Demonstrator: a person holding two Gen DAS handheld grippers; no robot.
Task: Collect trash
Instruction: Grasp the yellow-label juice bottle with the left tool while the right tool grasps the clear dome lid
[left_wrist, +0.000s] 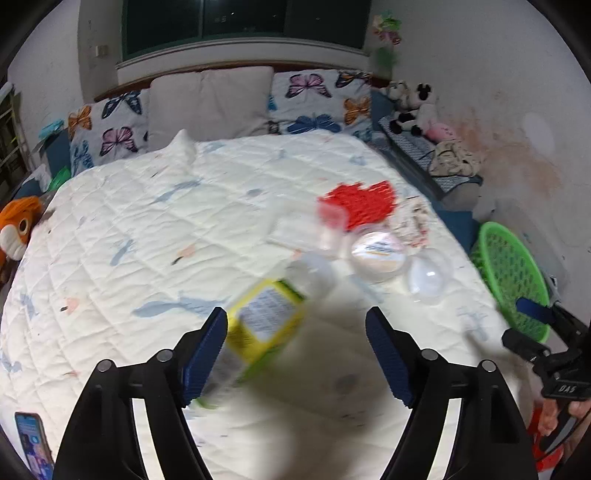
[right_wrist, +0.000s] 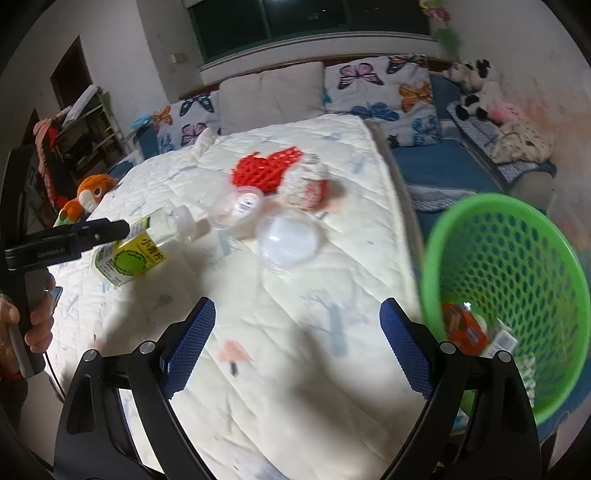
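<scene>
- The left gripper hangs over the bed with its blue-padded jaws spread wide; a plastic bottle with a yellow-green label lies blurred between them, close against the left pad, and I cannot tell whether that pad touches it.
- From the right wrist camera the same bottle lies on its side near the quilt's left edge, its clear neck pointing toward the middle of the bed, the left gripper's black body just above it.
- The right gripper is also spread apart, with nothing between its pads, over the quilt near the right edge.
- The green mesh basket sits just off the bed's right edge, tilted toward the camera; an orange wrapper and other scraps lie in its bottom.
- More trash waits mid-quilt toward the right edge: a clear dome lid, a round lidded cup just behind it, a red mesh sleeve, and a crumpled red-and-white wrapper touching the sleeve.
- Butterfly pillows line the headboard edge.
- A phone lies at the near left corner.
</scene>
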